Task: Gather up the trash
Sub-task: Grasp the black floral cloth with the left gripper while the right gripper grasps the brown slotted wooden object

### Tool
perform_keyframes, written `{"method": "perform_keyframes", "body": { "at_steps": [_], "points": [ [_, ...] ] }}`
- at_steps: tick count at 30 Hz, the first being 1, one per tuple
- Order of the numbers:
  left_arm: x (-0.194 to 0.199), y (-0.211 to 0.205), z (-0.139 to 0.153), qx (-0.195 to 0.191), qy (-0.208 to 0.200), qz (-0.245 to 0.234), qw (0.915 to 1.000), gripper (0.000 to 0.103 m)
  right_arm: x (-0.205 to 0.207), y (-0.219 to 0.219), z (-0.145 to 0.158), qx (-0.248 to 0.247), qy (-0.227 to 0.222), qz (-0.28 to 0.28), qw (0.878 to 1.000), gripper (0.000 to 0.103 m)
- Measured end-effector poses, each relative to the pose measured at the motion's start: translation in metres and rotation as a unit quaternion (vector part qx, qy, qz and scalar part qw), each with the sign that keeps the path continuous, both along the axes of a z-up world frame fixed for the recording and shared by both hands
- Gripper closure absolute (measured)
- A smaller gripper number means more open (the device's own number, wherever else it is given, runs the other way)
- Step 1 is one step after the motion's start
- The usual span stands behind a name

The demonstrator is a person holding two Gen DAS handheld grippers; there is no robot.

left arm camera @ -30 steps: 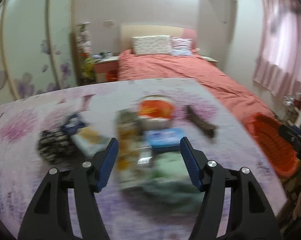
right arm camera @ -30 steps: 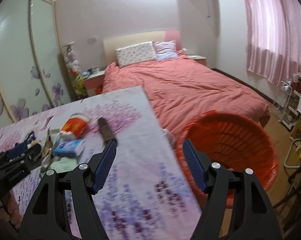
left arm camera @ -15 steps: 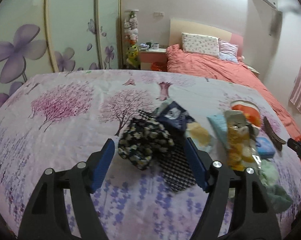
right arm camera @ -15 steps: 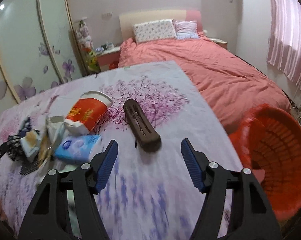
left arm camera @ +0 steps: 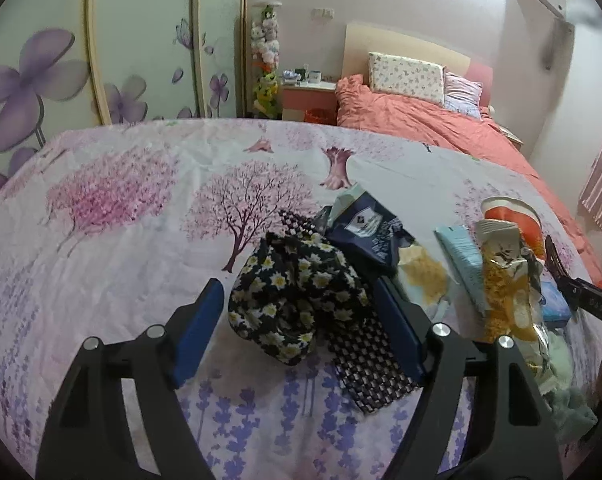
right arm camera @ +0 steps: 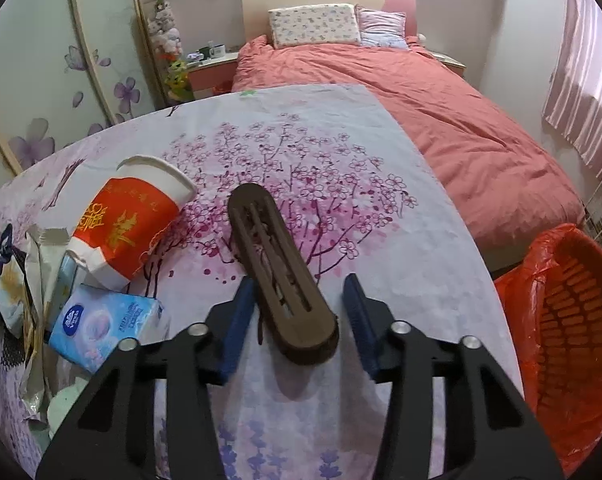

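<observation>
Both grippers are brought down over their first pieces of trash.

The right gripper [right arm camera: 299,312] has just been closing; the brown slotted piece [right arm camera: 279,268] is now framed between its narrowed jaws, not yet pressed. The left gripper [left arm camera: 299,324], opened wider, is placed around the flowered cloth [left arm camera: 291,296], not yet gripped. The orange basket [right arm camera: 569,320] is waiting beside the table.

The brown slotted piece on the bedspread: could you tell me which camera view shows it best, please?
The right wrist view shows it best: the brown slotted piece lies centred, sharp and whole, its near end between the fingers of the right claw. The left wrist view catches only a dark sliver at the far right edge.
</observation>
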State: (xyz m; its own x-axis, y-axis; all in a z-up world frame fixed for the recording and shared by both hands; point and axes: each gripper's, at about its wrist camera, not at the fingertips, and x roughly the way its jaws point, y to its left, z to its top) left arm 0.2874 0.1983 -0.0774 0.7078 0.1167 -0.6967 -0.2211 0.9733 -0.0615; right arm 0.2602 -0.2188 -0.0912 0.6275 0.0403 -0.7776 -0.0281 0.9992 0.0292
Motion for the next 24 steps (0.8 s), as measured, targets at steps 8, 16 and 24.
{"method": "perform_keyframes", "body": {
  "at_steps": [8, 16, 24],
  "points": [
    [0.011, 0.004, -0.008, -0.005, 0.016, 0.0, 0.9999, 0.052, 0.005, 0.008, 0.001, -0.007, 0.0, 0.006, 1.0, 0.063],
    [0.005, 0.01, -0.007, -0.006, 0.013, -0.007, 0.9999, 0.082, -0.004, 0.006, 0.004, -0.006, -0.006, 0.016, 1.0, 0.073],
    [-0.009, 0.018, 0.012, -0.006, -0.01, 0.002, 0.9999, 0.085, -0.007, -0.003, 0.004, 0.024, -0.001, 0.006, 1.0, 0.073]
  ]
}}
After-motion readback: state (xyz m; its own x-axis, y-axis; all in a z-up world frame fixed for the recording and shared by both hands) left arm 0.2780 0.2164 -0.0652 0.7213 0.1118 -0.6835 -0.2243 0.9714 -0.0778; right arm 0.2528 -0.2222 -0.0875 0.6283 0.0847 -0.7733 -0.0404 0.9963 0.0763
